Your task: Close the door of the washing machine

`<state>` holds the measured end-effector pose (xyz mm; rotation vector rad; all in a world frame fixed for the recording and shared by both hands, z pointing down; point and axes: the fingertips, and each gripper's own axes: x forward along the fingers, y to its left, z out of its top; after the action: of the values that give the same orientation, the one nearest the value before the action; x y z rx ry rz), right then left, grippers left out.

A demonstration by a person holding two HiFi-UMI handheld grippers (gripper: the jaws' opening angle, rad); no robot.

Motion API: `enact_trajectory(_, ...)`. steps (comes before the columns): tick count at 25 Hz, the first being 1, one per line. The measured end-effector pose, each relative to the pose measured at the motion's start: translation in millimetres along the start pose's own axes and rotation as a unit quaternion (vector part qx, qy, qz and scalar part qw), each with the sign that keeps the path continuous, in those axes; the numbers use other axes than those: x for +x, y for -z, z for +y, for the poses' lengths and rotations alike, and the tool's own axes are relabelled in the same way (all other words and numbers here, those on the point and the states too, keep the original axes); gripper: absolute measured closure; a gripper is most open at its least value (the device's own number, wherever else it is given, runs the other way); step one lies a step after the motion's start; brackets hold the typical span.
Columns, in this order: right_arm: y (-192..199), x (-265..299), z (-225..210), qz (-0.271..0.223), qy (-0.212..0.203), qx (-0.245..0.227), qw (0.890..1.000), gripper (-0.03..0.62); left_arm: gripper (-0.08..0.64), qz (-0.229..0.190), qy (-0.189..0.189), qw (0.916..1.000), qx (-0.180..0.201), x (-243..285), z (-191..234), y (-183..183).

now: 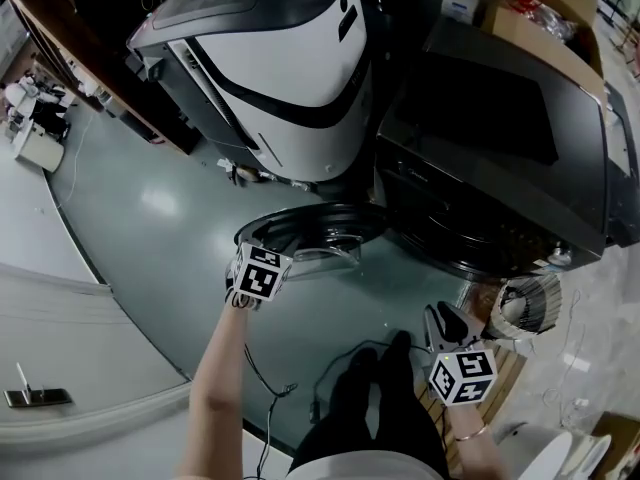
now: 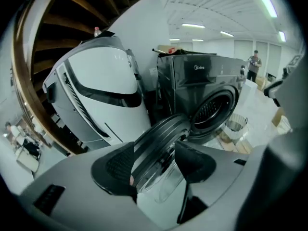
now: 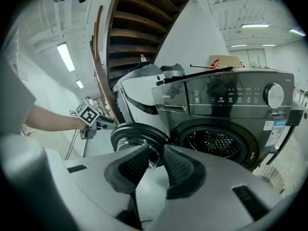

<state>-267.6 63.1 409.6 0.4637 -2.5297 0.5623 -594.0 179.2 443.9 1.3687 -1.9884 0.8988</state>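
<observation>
At the far left of the head view lies the grey floor [image 1: 150,208], with a thin cable [image 1: 266,386] trailing across it; a bare forearm reaches up from the bottom edge to the left claw [image 2: 155,150], whose marker cube sits just beside the outer edge of the door [image 1: 320,226]; the left gripper view shows this claw spread wide with the door's dark ribbed rim standing between its two pads; the left pad [image 2: 119,165] lies very close to the rim, though whether it actually touches is hard to say from this angle; behind it stands a tall white machine [image 1: 290,78] with a black curved stripe, next to the washing machine; the door itself is swung fully open, jutting out from the front of the dark washing machine [image 1: 500,148] over the floor, its clear glass bowl showing beneath the rim; the drum [image 3: 214,143] is exposed behind it; further right, the right claw [image 3: 156,150] hangs low near the person's dark trouser leg, well apart from the door; its pads stand partly apart with nothing between them, the door seen only beyond the gap; at the far right a pale perforated basket [image 1: 535,303] rests on the floor by the washing machine's corner
</observation>
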Motion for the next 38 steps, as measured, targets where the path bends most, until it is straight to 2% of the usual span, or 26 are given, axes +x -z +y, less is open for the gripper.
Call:
enact_trajectory(4, 3, 6, -10, 0.009, -0.004, 0.004, 1.000, 0.497, 0.281, 0.050, 0.026, 0.9965, 0.062, 20, 4, -2)
enact_trajectory(7, 7, 8, -20, 0.015, -0.002, 0.006, 1.000, 0.497, 0.281, 0.086, 0.037, 0.9896, 0.109, 31, 5, -3)
enact_trajectory(9, 9, 7, -26, 0.019, 0.000, 0.008, 1.000, 0.497, 0.281, 0.109, 0.046, 0.9813, 0.152, 39, 4, -2)
enact_trajectory(12, 12, 6, -34, 0.021, 0.004, 0.012, 1.000, 0.497, 0.281, 0.145, 0.056, 0.9628, 0.221, 49, 1, 1)
enact_trajectory(14, 14, 7, -37, 0.021, 0.007, 0.015, 1.000, 0.497, 0.281, 0.166, 0.064, 0.9527, 0.247, 56, 0, 4)
enact_trajectory(16, 15, 6, -39, 0.021, 0.009, 0.018, 1.000, 0.497, 0.281, 0.179, 0.070, 0.9489, 0.250, 62, 0, 6)
enact_trajectory(21, 18, 4, -41, 0.021, 0.012, 0.021, 0.999, 0.497, 0.285, 0.190, 0.071, 0.9498, 0.238, 68, 1, 7)
enact_trajectory(26, 23, -2, -35, 0.020, 0.015, 0.025, 0.999, 0.497, 0.303, 0.207, 0.069, 0.9375, 0.271, 63, -3, 13)
enact_trajectory(30, 25, -10, -29, 0.015, 0.018, 0.033, 0.999, 0.497, 0.305, 0.212, 0.076, 0.9332, 0.280, 54, -12, 20)
enact_trajectory(38, 37, -30, -9, 0.005, 0.033, 0.037, 0.999, 0.497, 0.356, 0.200, 0.110, 0.9393, 0.256, 24, -41, 37)
